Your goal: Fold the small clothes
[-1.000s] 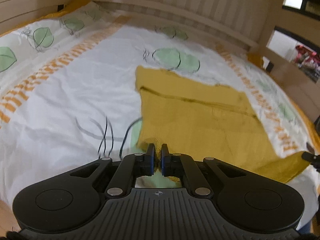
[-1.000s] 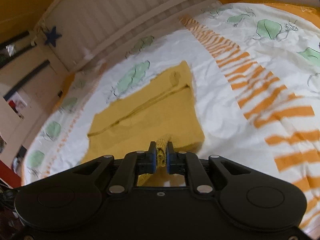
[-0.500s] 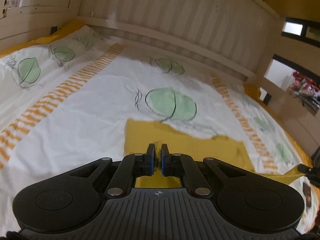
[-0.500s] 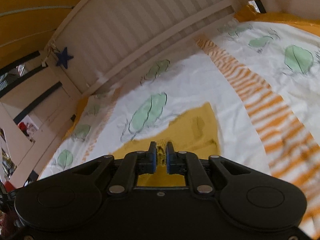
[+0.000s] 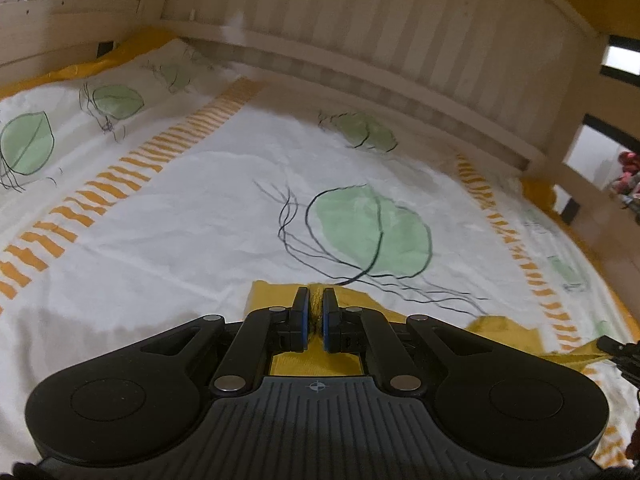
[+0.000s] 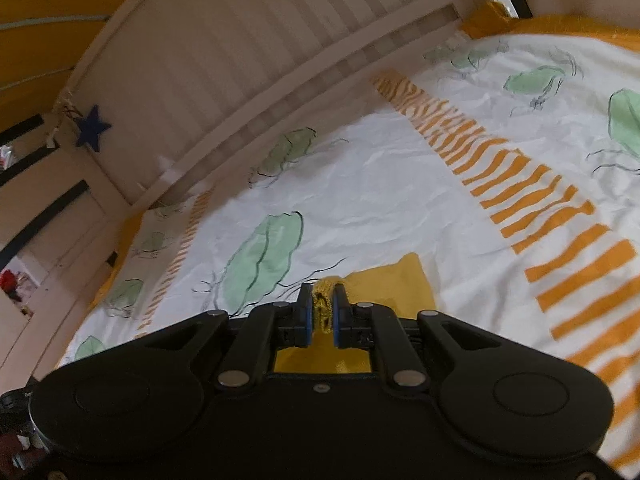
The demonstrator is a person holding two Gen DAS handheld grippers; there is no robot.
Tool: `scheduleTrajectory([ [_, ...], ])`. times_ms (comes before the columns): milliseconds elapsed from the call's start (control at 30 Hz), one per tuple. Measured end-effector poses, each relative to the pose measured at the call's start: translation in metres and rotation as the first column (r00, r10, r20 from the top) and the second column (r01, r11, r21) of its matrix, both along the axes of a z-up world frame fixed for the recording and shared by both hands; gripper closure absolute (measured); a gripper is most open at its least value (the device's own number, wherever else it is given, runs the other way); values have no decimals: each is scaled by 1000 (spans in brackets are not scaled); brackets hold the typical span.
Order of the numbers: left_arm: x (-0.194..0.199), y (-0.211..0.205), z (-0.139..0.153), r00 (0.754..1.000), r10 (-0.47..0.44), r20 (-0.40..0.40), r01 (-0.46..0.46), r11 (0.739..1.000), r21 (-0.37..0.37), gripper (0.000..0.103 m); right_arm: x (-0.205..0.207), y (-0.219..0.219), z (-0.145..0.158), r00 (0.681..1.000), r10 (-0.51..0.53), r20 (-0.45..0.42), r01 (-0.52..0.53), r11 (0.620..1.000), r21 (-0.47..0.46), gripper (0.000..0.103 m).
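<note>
From the left wrist view, one left gripper [image 5: 315, 308] fills the lower part of the picture, its two black jaws with blue pads closed tight on a bunched fold of one yellow garment [image 5: 502, 330]. Only a narrow band of the garment shows past the gripper: a flat mustard-yellow strip lying on the bedsheet [image 5: 200, 216], with a squared left corner and a stepped far edge. Its cloth looks plain and slightly coarse, with no print. At the far right edge the garment is drawn up into a taut point, held by the black tip of the right gripper [image 5: 612, 347]. The white sheet carries two rows of orange dashes and about six green leaf shapes with black outlines. One slatted wooden bed rail [image 5: 360, 40] curves along the far side of the bed.

From the right wrist view, one right gripper [image 6: 322, 312] sits low in the picture, its jaws clamped on a crumpled knot of the same yellow garment [image 6: 396, 280], which looks knitted where it is squeezed between the blue pads. Beyond the jaws a single flat corner of the cloth lies on the sheet, just right of the fingers, its far edge touching the white fabric. More yellow shows through the gap under the jaws. Here the sheet shows two orange dashed rows, the right one wide and bold. One dark blue star [image 6: 93, 128] hangs on the wooden rail at the left.
</note>
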State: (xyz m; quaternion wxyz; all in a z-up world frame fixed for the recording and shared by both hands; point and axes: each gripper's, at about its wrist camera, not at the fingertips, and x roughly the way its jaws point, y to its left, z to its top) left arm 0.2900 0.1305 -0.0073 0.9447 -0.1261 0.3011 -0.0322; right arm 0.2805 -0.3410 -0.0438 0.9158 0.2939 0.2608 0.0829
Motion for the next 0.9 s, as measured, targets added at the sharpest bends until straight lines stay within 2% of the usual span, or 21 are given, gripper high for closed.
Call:
scheduleTrajectory([
  [133,26,0,-19,999,19,-36,-19,1000,7,97,29,0,-16,999,-15,-44,15,1000,6,87],
  [333,58,6,-40,994,52,-99,-56,998,-43,97,61,1,-39,993,-39,-111,39,999,2,87],
  [533,79,6,-54,989,79,-129,-81,997,-10,97,79,8,-52,989,-43,-142,35,998,-57,87],
  [700,92,3,-61,987,81,-142,-79,997,17,97,89,11,-59,986,-51,-157,40,997,-69,86],
  [733,94,3,-62,986,82,-142,-80,997,17,94,92,11,-61,986,-54,-158,43,996,-72,84],
  [767,96,4,-63,986,87,-141,-85,996,17,94,94,11,-61,986,-58,-159,46,996,-76,77],
  [833,100,8,-64,986,99,-137,-100,995,2,91,98,9,-62,984,-76,-161,64,995,-76,73],
  [900,103,11,-63,984,113,-137,-116,993,-15,86,99,6,-61,984,-94,-148,84,994,-70,51],
])
